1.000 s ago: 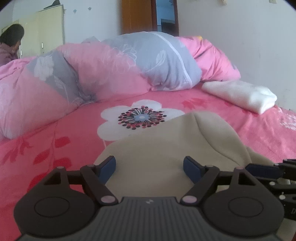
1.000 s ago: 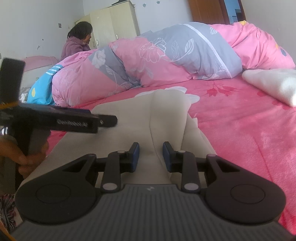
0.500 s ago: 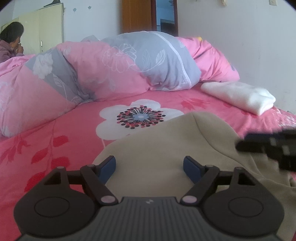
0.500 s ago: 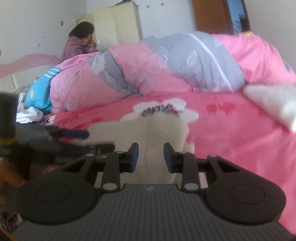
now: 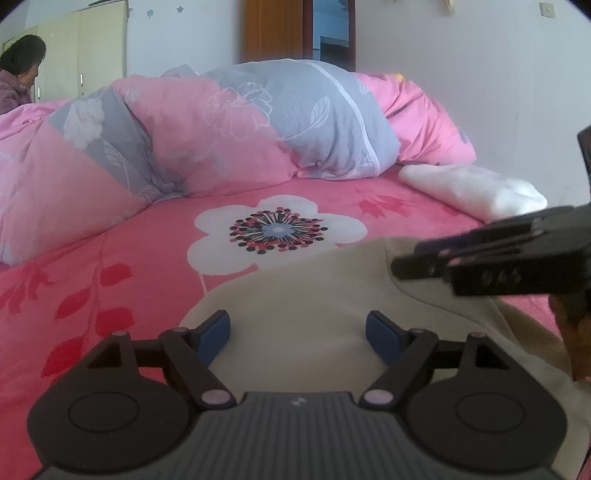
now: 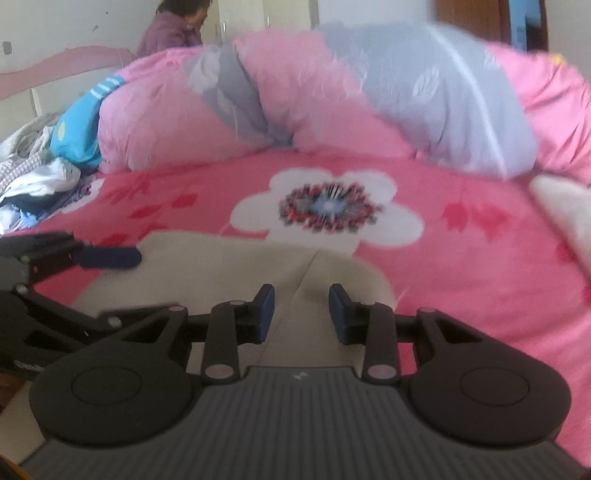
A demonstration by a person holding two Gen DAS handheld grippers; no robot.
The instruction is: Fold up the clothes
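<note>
**Beige garment flat on the bed, both tongs above it**

The bed fills both views, covered by a pink sheet printed with a large white flower and red leaves. Along its far side lies a rolled duvet in pink and grey-blue patches. Behind it stand a pale wardrobe and a brown door, and a person in a purple top sits at the far left corner. In the right wrist view a heap of mixed clothes lies at the left edge of the bed, next to a blue cloth.

The garment, beige and smooth, lies flat on the near part of the sheet, its far edge just short of the flower. A seam or fold line runs down its middle in the right wrist view. A folded white cloth rests on the sheet near the right end of the duvet, well apart from the garment.

The left tongs stand wide apart over the garment, nothing between the blue pads. The right tongs stand narrowly apart and are not clamped on anything; the garment's fold line shows in the gap beyond them. That view is blurred. From the left view the right tongs appear side-on at the right edge, above the garment, with part of a hand below them.
</note>
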